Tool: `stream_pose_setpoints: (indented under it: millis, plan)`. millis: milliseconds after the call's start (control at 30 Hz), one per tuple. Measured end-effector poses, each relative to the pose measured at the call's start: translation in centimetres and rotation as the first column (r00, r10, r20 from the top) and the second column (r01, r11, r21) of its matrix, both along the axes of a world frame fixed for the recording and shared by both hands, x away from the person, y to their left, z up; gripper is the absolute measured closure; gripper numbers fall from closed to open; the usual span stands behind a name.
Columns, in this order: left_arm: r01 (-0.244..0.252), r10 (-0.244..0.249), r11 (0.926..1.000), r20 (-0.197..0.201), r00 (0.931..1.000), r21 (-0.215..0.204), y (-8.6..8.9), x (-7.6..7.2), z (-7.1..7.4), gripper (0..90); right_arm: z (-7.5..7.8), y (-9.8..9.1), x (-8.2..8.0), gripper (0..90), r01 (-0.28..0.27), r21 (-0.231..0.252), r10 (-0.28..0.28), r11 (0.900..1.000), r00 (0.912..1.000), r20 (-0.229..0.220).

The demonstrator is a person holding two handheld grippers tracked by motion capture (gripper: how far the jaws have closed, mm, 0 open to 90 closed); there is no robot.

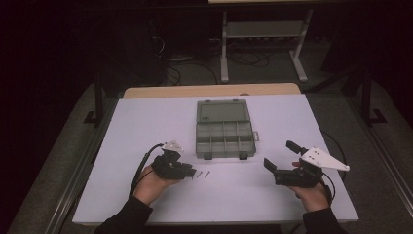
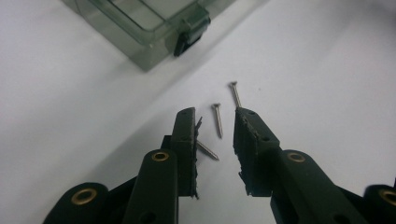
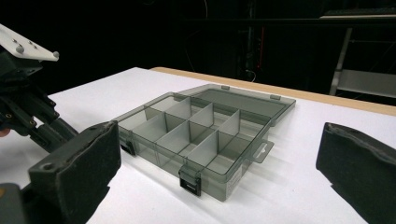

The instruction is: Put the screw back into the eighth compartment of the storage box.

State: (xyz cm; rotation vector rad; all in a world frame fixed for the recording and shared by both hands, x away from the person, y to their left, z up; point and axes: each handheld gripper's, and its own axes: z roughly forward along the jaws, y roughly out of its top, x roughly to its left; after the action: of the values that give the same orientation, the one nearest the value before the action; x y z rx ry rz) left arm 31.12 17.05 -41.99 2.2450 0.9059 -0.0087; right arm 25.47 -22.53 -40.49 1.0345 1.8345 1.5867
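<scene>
Three small metal screws lie on the white table (image 1: 146,122) just in front of a clear grey compartment box (image 1: 225,155), whose lid is open flat. My left gripper (image 1: 192,171) is low over them, jaws a little apart. In the left gripper view one screw (image 2: 217,120) lies between the tips of my left gripper (image 2: 215,116), a second screw (image 2: 207,150) pokes out from under the left jaw, and a third screw (image 2: 235,93) lies just past the right jaw; no pad presses on any. My right gripper (image 1: 280,154) is held wide open and faces the box (image 3: 159,156).
A corner of the box (image 2: 140,51) with its black latch (image 2: 189,32) lies just beyond the screws. Its compartments look bare. The table's wooden far edge (image 1: 209,90) borders dark floor with a metal stand (image 1: 263,39) and cables.
</scene>
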Motion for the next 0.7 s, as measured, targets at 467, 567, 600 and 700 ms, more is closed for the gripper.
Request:
stream_pose_setpoints:
  millis: [467,567,600,700]
  plan:
    - [0.023,-0.022,0.9974,-0.023,0.9995,0.068,-0.2,0.4,-1.1,70.8,0.0,0.1,0.0,0.0,0.000,-0.005,0.000,1.0000,1.0000,-0.003]
    - [0.017,-0.015,0.9975,-0.027,0.9995,0.069,-0.2,0.4,-1.2,70.9,0.0,0.1,0.0,0.0,-0.001,-0.005,0.001,1.0000,1.0000,-0.002]
    - [0.016,-0.014,0.9973,-0.026,0.9996,0.071,-0.3,0.4,-1.2,70.9,0.0,0.1,0.0,0.0,-0.001,-0.006,0.001,1.0000,1.0000,-0.003]
    - [0.008,-0.006,0.9976,-0.030,0.9995,0.068,-0.4,0.4,-1.4,70.9,0.0,0.1,0.0,0.0,-0.001,-0.007,0.001,1.0000,1.0000,-0.005]
